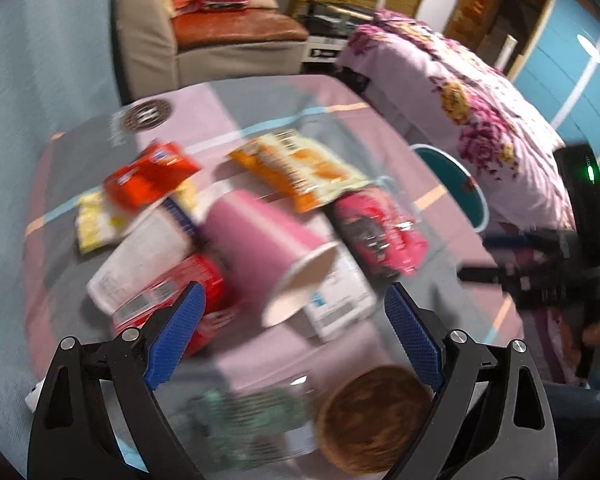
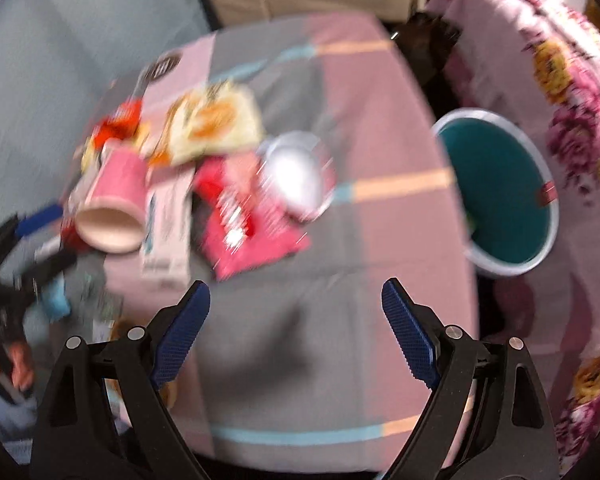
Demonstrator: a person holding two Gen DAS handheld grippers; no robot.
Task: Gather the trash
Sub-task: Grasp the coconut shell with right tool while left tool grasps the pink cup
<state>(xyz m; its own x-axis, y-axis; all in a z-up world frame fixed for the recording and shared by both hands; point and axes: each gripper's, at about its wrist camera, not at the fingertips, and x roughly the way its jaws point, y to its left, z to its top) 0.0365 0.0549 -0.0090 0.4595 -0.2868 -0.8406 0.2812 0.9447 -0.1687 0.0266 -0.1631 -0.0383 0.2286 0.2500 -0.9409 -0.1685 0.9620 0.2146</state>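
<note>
Pink paper cup point(image 1: 268, 240) lies tipped among wrappers on the cloth-covered desk point(image 2: 380, 120), both grippers' jaws spread empty above, so grasping it for the teal bin point(image 2: 496, 196) seems next.

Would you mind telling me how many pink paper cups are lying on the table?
1. The pink paper cup lies on its side amid the wrappers, mouth toward the left claw; others could be hidden under the pile.
</note>
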